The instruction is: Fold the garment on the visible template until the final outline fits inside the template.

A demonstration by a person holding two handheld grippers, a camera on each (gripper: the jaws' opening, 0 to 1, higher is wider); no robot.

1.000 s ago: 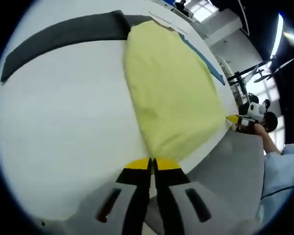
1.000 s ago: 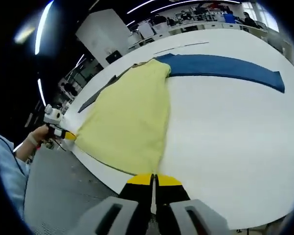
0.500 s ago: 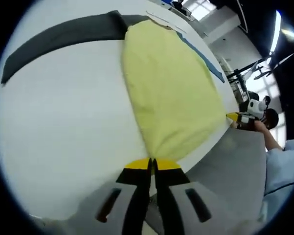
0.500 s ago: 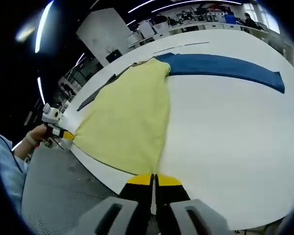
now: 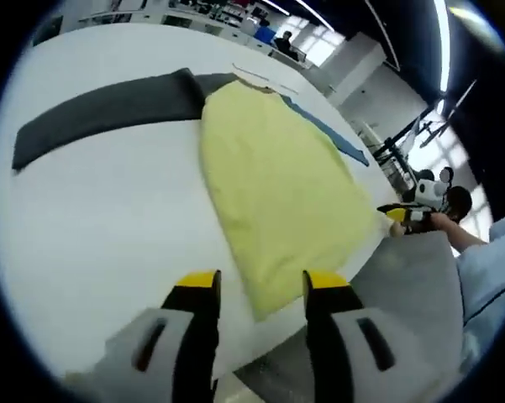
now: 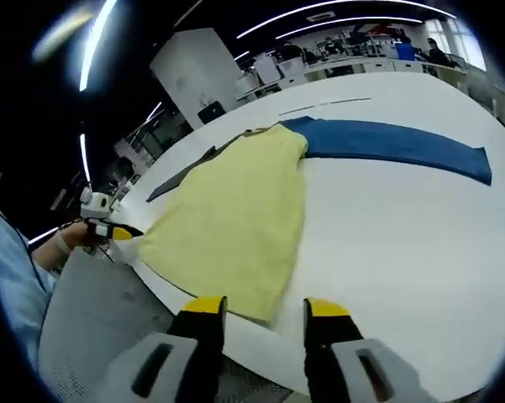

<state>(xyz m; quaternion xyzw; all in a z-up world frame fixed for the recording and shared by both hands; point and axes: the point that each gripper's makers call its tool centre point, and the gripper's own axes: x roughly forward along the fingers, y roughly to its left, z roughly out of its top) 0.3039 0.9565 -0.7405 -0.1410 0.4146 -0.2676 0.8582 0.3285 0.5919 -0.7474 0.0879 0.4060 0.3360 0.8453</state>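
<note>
A yellow garment (image 5: 277, 197) lies flat on a big white table (image 5: 101, 227), folded into a long shape that is wide at the near end and thin at the far end. In the left gripper view, the left claw (image 5: 259, 285) is spread wide, with its two yellow-tipped jaws apart and nothing between them. The near corner of the yellow garment lies on the table in the gap between the jaws, not pinched. A dark grey strip (image 5: 101, 113) lies on the table on one side of the garment, and its end touches the far part of the garment. A blue strip (image 5: 332, 138) peeks out along the other side. The right claw (image 5: 392, 211) shows at the table edge near the garment's other near corner, with a person's hand (image 5: 441, 220) behind it and a light blue sleeve (image 5: 491, 260) close by. In the right gripper view, the right claw (image 6: 256, 309) is spread wide too and holds nothing, with a corner of the yellow garment (image 6: 235, 222) just ahead of its jaws. A long blue strip (image 6: 395, 143) lies on the table (image 6: 403, 252) and runs away from the far end of the garment. The left claw (image 6: 120, 232) shows at the table edge, just beside the garment's corner. A grey floor (image 6: 97, 311) lies below the table edge.
</note>
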